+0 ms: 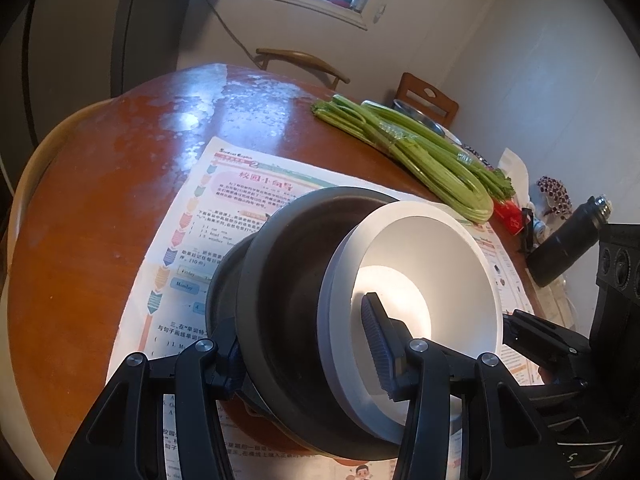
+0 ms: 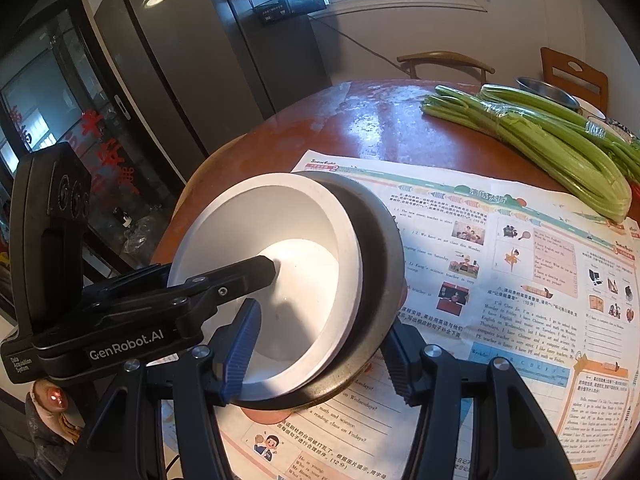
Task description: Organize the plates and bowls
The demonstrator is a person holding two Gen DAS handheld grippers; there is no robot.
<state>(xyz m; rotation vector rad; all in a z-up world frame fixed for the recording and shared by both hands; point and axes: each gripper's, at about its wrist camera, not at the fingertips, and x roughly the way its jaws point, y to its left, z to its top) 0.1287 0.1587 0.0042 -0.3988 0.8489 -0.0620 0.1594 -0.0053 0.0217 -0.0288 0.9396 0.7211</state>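
Both grippers clamp one nested stack: the left gripper (image 1: 308, 356) has its jaws closed on the stack's rim, one finger inside the white bowl (image 1: 432, 264) and one outside the dark bowls (image 1: 288, 264), and the right gripper (image 2: 320, 356) grips the opposite rim likewise. Tilted, the stack sits just over a newspaper (image 2: 500, 264) on the bench (image 1: 100, 184). Celery (image 1: 404, 152) lies well beyond, with a black bottle (image 1: 568, 240) at the far edge.

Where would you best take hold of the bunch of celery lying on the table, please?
Probably across the thick pale base of the celery, coming from above with jaws astride its width: it lies flat on the table, and its leafy tips look too loose.
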